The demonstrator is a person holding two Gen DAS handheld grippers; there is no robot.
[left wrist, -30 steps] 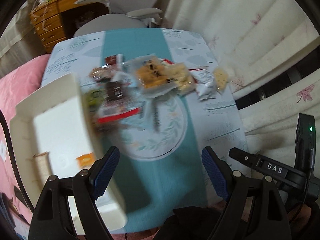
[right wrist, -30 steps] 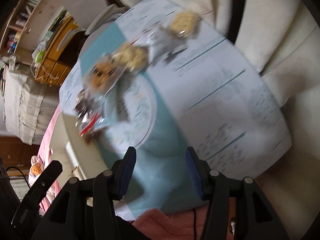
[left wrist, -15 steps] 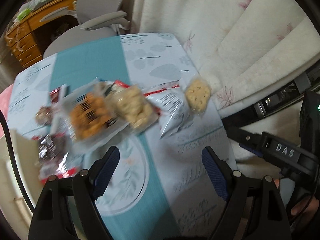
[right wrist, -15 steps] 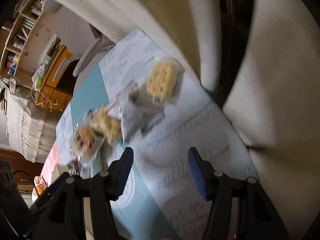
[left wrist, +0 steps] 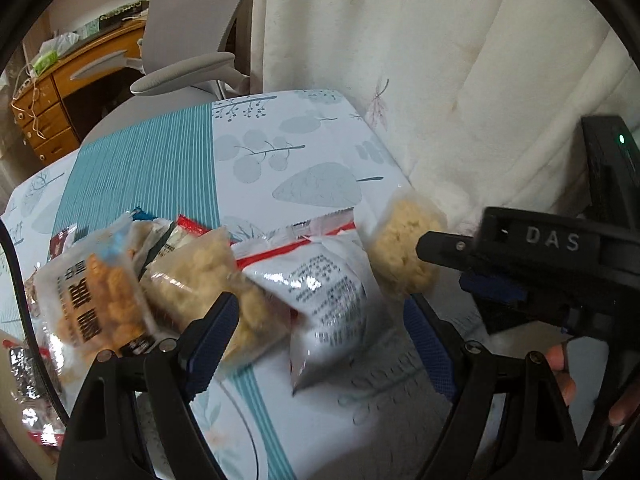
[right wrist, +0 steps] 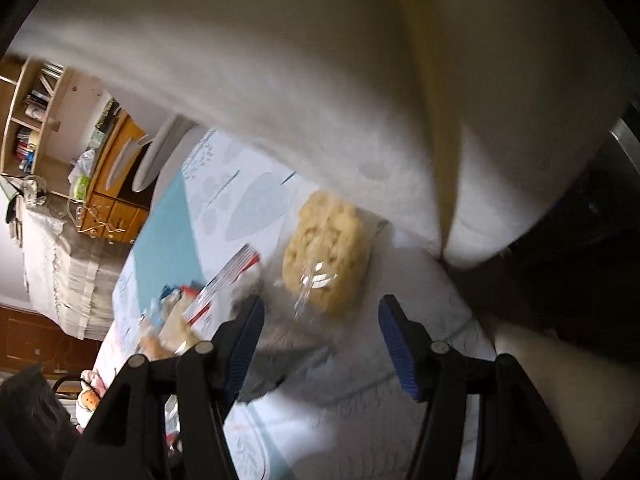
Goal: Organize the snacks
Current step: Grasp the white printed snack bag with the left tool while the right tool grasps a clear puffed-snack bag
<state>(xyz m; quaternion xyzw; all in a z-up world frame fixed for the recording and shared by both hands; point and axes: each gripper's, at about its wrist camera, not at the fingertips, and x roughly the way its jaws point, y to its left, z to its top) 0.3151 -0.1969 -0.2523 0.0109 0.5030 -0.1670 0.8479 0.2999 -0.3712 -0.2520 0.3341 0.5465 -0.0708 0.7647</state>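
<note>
Orange snack bag point(left wrist: 100, 296): far left on the table point(left wrist: 280, 152), beside the pale puff bag point(left wrist: 208, 276).
Silver packet point(left wrist: 328, 296): middle, ahead of the left gripper point(left wrist: 320, 340), fingers wide apart, empty.
Cracker pack point(right wrist: 324, 252): table's right edge by the curtain point(left wrist: 440, 60), ahead of the right gripper point(right wrist: 320, 340), spread, empty.

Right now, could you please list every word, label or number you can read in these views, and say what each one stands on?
"DAS": raised letters on the right claw, seen in the left wrist view.
Large dark characters on the orange snack packet: too blurred to read.
Small printed text on the silver packet: too small and blurred.
Right wrist view: nothing readable; the pale cracker packet shows no text.
</note>
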